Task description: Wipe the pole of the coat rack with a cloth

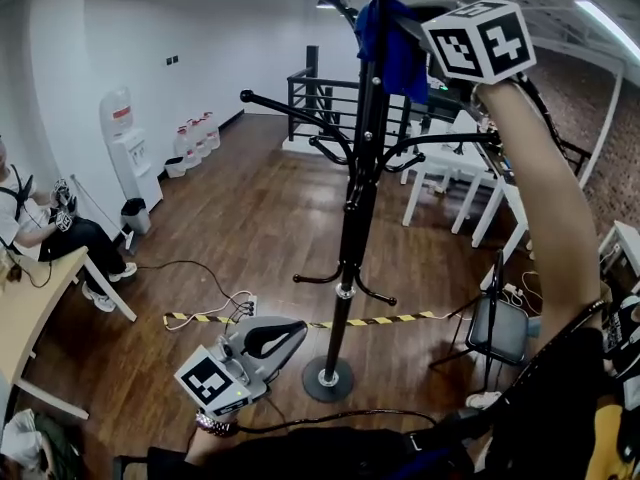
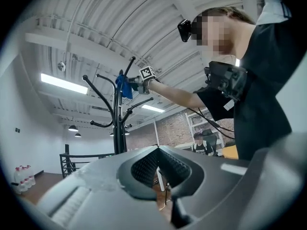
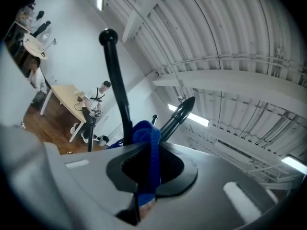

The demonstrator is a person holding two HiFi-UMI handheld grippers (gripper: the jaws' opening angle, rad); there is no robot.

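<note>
**Cloth meets coat rack:** A person in a black top tends a coat rack with a hand-held gripper in each hand. Closest in, the left gripper (image 1: 285,336) (image 2: 158,150) hangs low by the person's waist. Its grey jaws are pressed together at the tips with nothing between them, and it touches nothing.

Just beyond it and to its right, the round base (image 1: 328,378) of the tall black metal coat rack (image 1: 362,168) (image 2: 117,123) sits on the brown wooden floor (image 1: 250,218). A yellow-and-black striped tape (image 1: 300,321) runs across the boards behind the base. The rack's slender pole (image 1: 350,248) stands upright. Its long axis runs straight up from the base to well above the left gripper, and curved hook arms branch off at several heights.

High up, at the end of an outstretched arm, the right gripper (image 1: 432,68) (image 3: 151,152) is clamped on a crumpled blue cloth (image 1: 392,48) (image 3: 144,133) (image 2: 123,86). A fold of the cloth is squeezed between the pads and bunches out past the tips. The cloth lies directly ahead of those jaws, against the top stretch of the pole among the upper hooks. From the left gripper's low vantage, cloth and pole appear to meet.

Farther off, beyond the rack and below the right gripper, stand white tables (image 1: 440,173). Well to the left of the left gripper, a white water dispenser (image 1: 125,148) stands by the wall, and a seated person (image 1: 40,230) is at a pale desk (image 1: 30,308).
</note>
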